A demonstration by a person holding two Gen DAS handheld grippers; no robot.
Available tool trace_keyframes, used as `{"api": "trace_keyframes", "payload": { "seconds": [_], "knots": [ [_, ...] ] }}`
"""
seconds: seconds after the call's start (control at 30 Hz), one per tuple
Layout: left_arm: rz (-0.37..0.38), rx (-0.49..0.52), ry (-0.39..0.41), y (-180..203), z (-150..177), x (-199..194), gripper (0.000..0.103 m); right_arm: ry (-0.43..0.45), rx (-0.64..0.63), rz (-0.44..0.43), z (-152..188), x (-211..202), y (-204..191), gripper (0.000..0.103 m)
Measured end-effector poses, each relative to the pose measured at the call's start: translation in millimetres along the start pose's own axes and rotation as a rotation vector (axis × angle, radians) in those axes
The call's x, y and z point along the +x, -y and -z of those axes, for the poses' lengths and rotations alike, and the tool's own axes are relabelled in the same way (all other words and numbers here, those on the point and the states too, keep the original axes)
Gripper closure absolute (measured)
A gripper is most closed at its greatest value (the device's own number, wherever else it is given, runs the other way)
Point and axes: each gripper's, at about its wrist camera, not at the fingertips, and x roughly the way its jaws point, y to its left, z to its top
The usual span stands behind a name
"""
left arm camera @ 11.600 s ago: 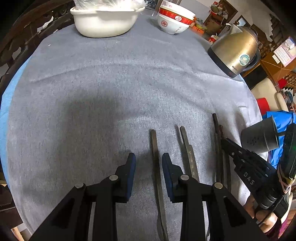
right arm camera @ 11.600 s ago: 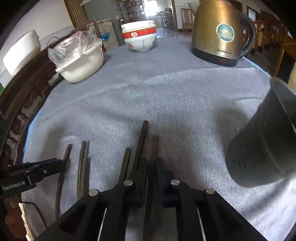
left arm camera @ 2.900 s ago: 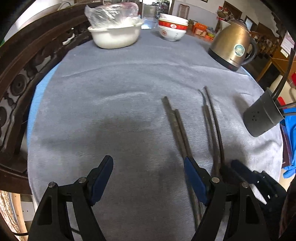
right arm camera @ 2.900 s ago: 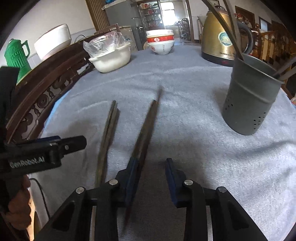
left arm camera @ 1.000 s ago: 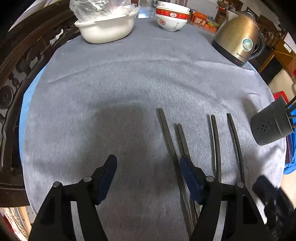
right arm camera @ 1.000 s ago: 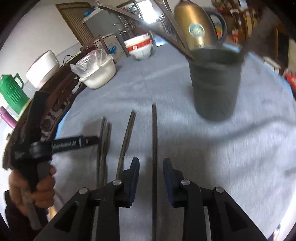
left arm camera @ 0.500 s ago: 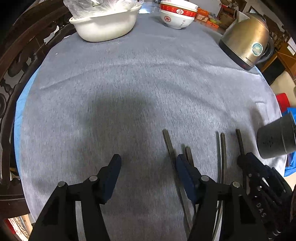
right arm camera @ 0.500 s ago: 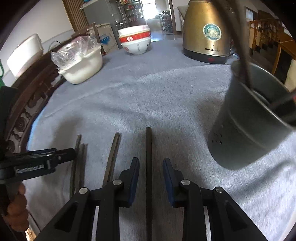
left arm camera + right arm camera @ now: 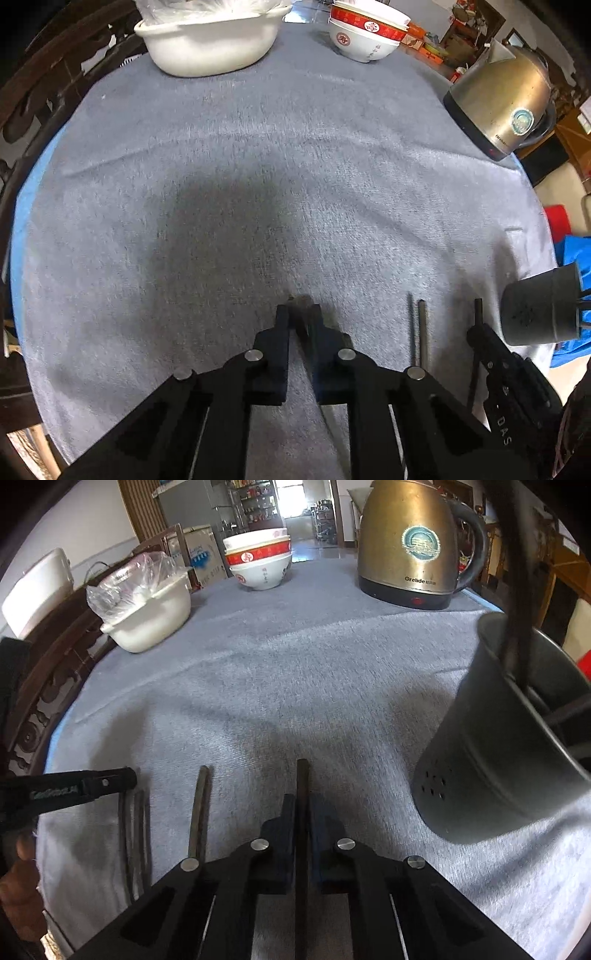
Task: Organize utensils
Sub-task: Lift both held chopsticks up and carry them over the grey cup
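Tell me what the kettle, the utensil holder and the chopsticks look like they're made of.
Kettle: brushed, gold-toned metal, likely stainless steel, with soft reflections; black base and handle, probably plastic. Utensil holder: dull grey sheet metal with punched drain holes. Chopsticks: dark, matte and square-edged, probably wood or bamboo, though plastic can't be ruled out.

Right wrist view: chopstick [image 9: 302,775] at 6 o'clock on cloth [image 9: 295,672], clamped between right gripper [image 9: 302,808] pads. Second chopstick [image 9: 199,805] just left, pair [image 9: 135,827] further left under left gripper [image 9: 122,777] tip. Holder [image 9: 491,760] at 3 o'clock, sticks inside. Kettle [image 9: 410,542] at 1, stacked bowls [image 9: 260,563] at 12, basin [image 9: 155,616] at 10.
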Motion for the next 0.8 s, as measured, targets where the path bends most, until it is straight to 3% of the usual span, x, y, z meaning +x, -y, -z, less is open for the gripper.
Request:
{"api": "trace_keyframes", "payload": {
  "seconds": [0.17,0.57,0.8],
  "knots": [
    [-0.001,-0.017,0.059,-5,12,-26,0.094,0.056,0.002,-0.050,9,-33,4,0.096],
    [0.038,0.018,0.305,2,57,-148,0.094,0.293,0.001,-0.207,31,-143,18,0.096],
    [0.070,0.085,0.404,37,74,-184,0.096,0.445,0.033,-0.221,40,-194,37,0.096]
  ]
}}
